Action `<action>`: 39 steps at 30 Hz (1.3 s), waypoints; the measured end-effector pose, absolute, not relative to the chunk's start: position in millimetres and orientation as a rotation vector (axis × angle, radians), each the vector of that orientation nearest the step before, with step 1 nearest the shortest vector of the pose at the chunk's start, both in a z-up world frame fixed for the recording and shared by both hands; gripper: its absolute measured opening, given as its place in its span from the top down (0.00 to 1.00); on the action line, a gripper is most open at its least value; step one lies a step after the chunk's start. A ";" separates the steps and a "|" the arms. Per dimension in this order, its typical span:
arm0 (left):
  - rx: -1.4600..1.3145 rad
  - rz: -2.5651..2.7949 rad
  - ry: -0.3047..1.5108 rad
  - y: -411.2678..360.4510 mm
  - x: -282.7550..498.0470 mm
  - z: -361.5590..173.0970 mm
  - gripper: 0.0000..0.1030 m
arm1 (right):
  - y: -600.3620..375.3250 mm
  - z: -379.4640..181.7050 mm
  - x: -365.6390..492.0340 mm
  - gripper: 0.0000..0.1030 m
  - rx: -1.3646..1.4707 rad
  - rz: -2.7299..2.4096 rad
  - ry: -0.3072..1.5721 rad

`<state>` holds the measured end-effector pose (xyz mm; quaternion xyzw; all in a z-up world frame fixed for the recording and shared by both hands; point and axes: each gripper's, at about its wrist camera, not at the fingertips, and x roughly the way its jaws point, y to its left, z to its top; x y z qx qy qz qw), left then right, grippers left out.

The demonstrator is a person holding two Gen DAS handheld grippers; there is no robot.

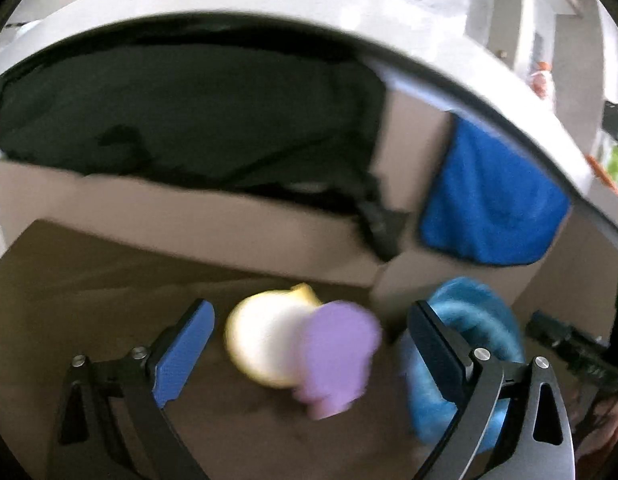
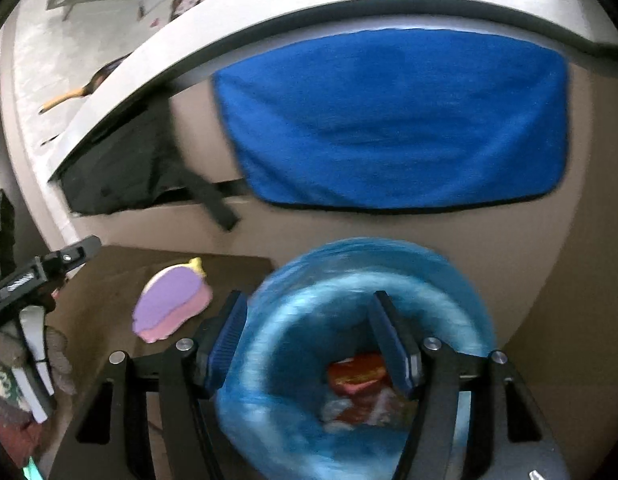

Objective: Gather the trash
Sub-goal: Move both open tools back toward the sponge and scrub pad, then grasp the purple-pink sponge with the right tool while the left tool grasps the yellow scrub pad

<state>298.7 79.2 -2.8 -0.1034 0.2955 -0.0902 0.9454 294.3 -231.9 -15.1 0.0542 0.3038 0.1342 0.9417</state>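
A crinkly blue plastic bag (image 2: 349,320) gaped round at the right gripper (image 2: 313,340), one pad inside the mouth, one outside, not pinching; red wrappers (image 2: 359,376) lay within. The left gripper (image 1: 309,344) stood wide, empty, above a soft purple-and-cream toy (image 1: 305,348). A blue cloth (image 2: 393,124) hung behind

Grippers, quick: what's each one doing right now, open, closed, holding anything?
Left gripper: open, fingers wide, nothing held; a purple and white item lies beyond them.
Right gripper: fingers apart astride the blue trash bag's rim; grip cannot be told.
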 end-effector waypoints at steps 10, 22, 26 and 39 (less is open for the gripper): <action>-0.297 -0.099 0.686 162.0 282.4 -45.2 0.05 | -132.0 -45.2 334.6 0.41 0.141 0.446 0.779; -0.330 -0.030 0.708 233.5 263.8 -52.4 0.09 | -69.7 -92.2 394.4 0.35 0.249 0.407 0.906; -0.340 -0.071 0.716 230.1 268.3 -57.9 0.09 | -52.4 -91.2 398.7 0.31 0.180 0.395 0.888; -0.304 -0.203 0.751 175.8 303.6 -67.0 0.10 | -69.7 -65.2 378.8 0.71 0.109 0.486 0.801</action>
